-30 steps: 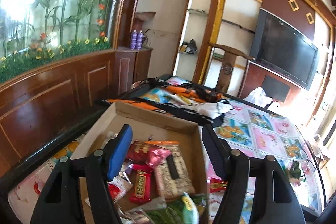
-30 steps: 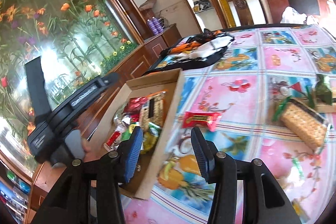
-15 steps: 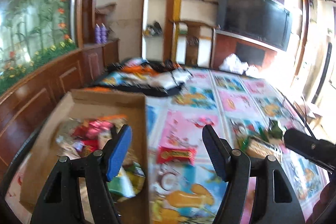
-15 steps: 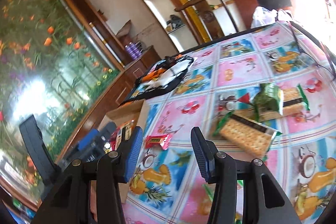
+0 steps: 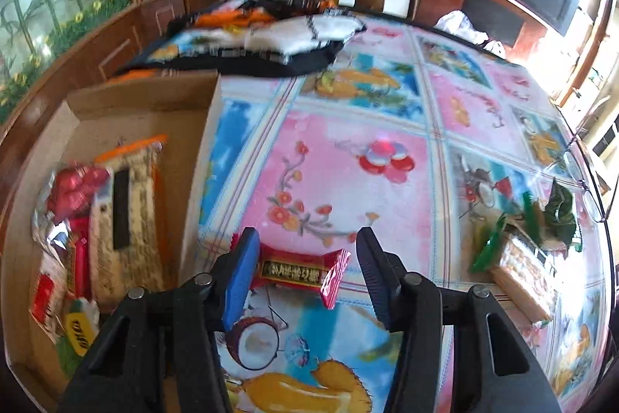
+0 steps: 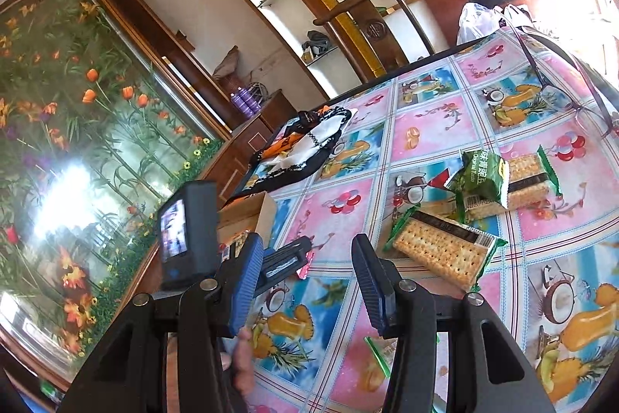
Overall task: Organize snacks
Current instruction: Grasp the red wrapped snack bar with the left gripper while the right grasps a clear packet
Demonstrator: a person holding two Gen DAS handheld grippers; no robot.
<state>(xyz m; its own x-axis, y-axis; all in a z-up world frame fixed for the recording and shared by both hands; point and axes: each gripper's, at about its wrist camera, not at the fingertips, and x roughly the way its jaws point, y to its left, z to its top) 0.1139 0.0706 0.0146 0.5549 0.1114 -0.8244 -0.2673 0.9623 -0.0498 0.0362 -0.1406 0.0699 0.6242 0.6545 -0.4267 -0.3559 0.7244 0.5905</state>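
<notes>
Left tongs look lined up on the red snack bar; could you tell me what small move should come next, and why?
Probably lower and close: the left tongs are open, straddling the red snack bar, which lies on the tablecloth outside the cardboard box.

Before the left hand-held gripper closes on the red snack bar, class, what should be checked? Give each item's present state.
1. Left hand-held gripper open: ok.
2. Red bar between its fingers: ok.
3. Bar lying flat on the tablecloth: ok.
4. Fingers low enough to grip: cannot tell.
5. Box beside the bar has bare floor at its far end: ok.
6. Right hand-held gripper open, holding nothing: ok.
</notes>
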